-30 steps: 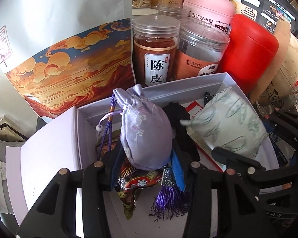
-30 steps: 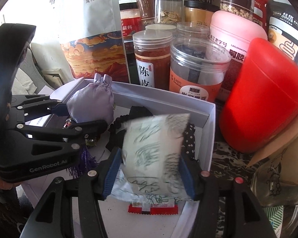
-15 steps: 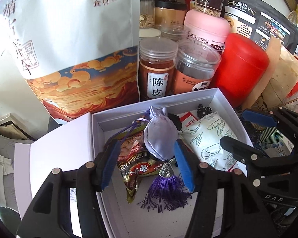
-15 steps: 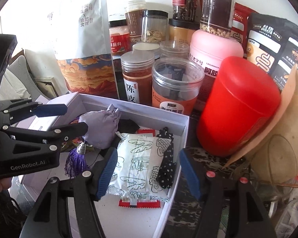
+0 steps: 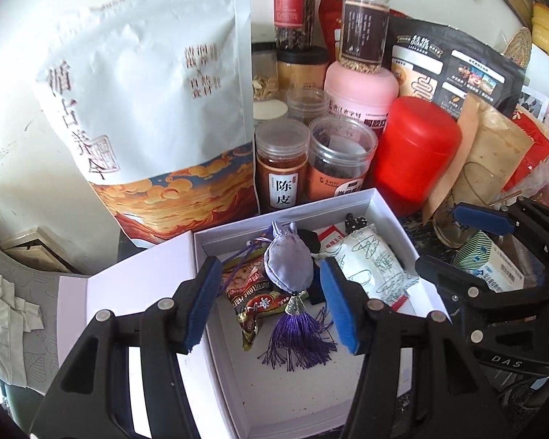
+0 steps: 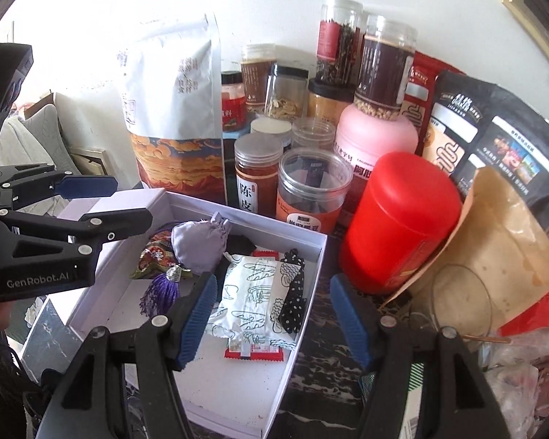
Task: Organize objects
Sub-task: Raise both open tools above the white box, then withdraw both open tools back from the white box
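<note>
Nearest the viewer, the left tool point(image 5: 271, 305) hangs wide open above a white box point(image 5: 391, 212), its blue pads on either side of a lilac pouch point(image 5: 287, 269) without touching it. The right tool point(image 6: 271, 323) is also spread open and holds nothing — one finger over the box, the other past its right wall. Inside the box the pouch lies on a snack packet point(image 5: 254, 298), its purple tassel point(image 5: 298, 336) fanned toward the viewer. Just beside it to the right lies a white patterned packet point(image 6: 254, 294), resting on a red-edged sachet point(image 6: 256, 351), with a black dotted item point(image 6: 292, 298) along the box's right wall. Behind the box stand two clear jars point(image 6: 313, 188), a red canister point(image 6: 399, 219) and — at the back — a tall white bag point(image 5: 153, 109).
</note>
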`<state>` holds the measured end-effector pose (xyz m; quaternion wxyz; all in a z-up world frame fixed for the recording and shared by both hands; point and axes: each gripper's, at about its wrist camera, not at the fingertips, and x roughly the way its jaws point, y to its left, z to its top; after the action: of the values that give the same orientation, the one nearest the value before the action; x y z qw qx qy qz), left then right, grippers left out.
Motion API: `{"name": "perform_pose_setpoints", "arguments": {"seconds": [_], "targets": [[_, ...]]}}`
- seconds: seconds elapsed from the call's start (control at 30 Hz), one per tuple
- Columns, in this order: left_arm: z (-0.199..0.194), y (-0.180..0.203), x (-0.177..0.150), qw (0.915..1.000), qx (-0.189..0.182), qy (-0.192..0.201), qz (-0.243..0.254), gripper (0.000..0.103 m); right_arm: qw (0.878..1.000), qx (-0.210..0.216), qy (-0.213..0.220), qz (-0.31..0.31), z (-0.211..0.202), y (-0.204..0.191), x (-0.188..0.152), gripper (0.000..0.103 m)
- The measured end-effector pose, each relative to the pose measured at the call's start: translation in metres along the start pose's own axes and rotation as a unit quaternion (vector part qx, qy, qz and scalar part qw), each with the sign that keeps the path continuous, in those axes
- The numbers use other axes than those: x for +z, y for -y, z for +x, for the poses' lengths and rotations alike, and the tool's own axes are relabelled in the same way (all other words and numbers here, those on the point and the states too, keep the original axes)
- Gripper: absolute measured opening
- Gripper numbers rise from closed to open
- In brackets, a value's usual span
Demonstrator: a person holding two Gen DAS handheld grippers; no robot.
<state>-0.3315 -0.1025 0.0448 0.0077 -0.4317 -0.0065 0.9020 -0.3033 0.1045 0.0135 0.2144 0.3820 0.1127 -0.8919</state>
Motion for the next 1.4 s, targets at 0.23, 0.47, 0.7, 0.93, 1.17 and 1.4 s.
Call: {"name": "perform_pose_setpoints", "arguments": {"seconds": [0.23,0.47,0.7,0.93,1.17,1.4], "targets": [[-0.039,0.006,-0.003,0.9999,0.006,0.013,0.000,0.055,1.000,-0.002,0.021,-0.001,-0.039,-0.009,-0.002,0.065],[-0.081,0.014,-0.016,0.9995,0.006,0.031,0.000,0.055,0.999,-0.004,0.041,-0.004,-0.077,-0.016,-0.012,0.065],[-0.118,0.020,-0.036,0.9990,0.005,0.044,-0.004,0.055,0.998,-0.006,0.057,-0.010,-0.115,-0.026,-0.027,0.065],[-0.158,0.029,-0.061,0.9982,0.007,0.059,0.000,0.055,0.997,-0.009,0.070,-0.016,-0.145,-0.040,-0.044,0.065],[-0.189,0.035,-0.086,0.9977,0.012,0.067,0.000,0.057,0.997,-0.004,0.078,-0.023,-0.169,-0.052,-0.064,0.065],[-0.207,0.041,-0.116,0.9978,0.014,0.065,-0.003,0.057,0.997,0.002,0.073,-0.021,-0.179,-0.060,-0.088,0.065]]}}
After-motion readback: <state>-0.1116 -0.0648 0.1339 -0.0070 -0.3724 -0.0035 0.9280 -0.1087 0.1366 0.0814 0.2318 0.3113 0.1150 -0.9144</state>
